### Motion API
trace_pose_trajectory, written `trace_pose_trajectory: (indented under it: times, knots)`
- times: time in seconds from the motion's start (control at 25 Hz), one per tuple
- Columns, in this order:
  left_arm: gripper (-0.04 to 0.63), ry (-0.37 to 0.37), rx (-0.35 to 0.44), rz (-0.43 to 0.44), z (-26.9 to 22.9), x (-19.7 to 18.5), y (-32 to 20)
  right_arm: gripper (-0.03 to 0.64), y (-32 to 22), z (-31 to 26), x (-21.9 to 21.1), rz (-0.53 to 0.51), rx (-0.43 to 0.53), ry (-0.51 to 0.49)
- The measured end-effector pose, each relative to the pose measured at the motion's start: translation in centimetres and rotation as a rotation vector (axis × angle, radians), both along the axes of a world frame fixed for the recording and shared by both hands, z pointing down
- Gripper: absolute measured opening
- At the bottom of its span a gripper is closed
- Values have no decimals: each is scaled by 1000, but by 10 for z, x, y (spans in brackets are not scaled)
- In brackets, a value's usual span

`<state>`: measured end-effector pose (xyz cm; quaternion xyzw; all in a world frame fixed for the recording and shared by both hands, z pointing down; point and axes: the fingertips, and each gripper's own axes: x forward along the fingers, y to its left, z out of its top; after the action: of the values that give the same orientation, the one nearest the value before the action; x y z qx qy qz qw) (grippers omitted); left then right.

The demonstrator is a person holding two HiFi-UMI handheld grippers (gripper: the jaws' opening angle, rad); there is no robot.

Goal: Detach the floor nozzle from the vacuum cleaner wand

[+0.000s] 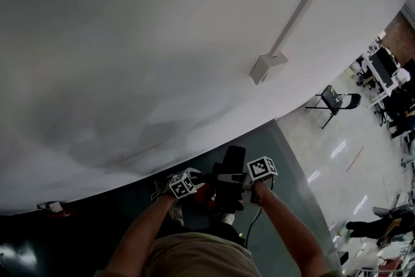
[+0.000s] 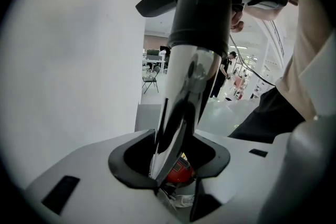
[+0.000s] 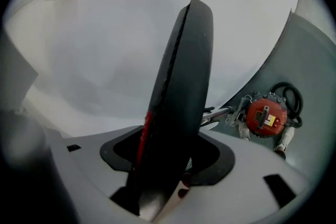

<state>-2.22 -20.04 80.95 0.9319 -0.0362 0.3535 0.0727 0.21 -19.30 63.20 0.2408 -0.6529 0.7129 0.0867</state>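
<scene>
In the head view both grippers meet low in the middle around the black floor nozzle [image 1: 231, 168], held up off the floor. My left gripper [image 1: 202, 189] is shut on the nozzle's glossy white neck [image 2: 181, 113], just under a black collar [image 2: 202, 13]. My right gripper [image 1: 241, 182] is shut on the nozzle's flat black body [image 3: 181, 97], which has a red stripe along one edge. Below lies the red vacuum cleaner body [image 3: 265, 117] with a black hose and a chrome tube [image 3: 218, 113] beside it. Whether that tube joins the nozzle is hidden.
A white wall [image 1: 142, 42] fills most of the head view, with a conduit and junction box [image 1: 267, 67]. The floor is dark green [image 1: 272, 146] here. A folding chair [image 1: 334, 100] stands on the pale floor at the right, with desks and people beyond it.
</scene>
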Motion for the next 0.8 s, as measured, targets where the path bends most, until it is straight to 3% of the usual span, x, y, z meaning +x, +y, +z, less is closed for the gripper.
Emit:
trace_pose_trajectory:
  times: [0.16,0.24,0.36,0.52,0.68,0.8]
  knots:
    - [169,-56,34,-9,3,30,16,265,15,5,44,168,84,-48]
    - [167,-62,38,-10,4,44,25,258,27,6,61,227,58,-58]
    - [167,-50,44,-29,2,63,34,253,34,-3,81,173,78,26]
    - [166,-89,69,16,5,69,43,252,46,5,93,263,124,-114]
    - [161,-102,87,-5,1,75,42,250,43,-5,97,178,106,-1]
    - [161,-139,89,20,2,70,45,249,46,-2,93,208,160,-142]
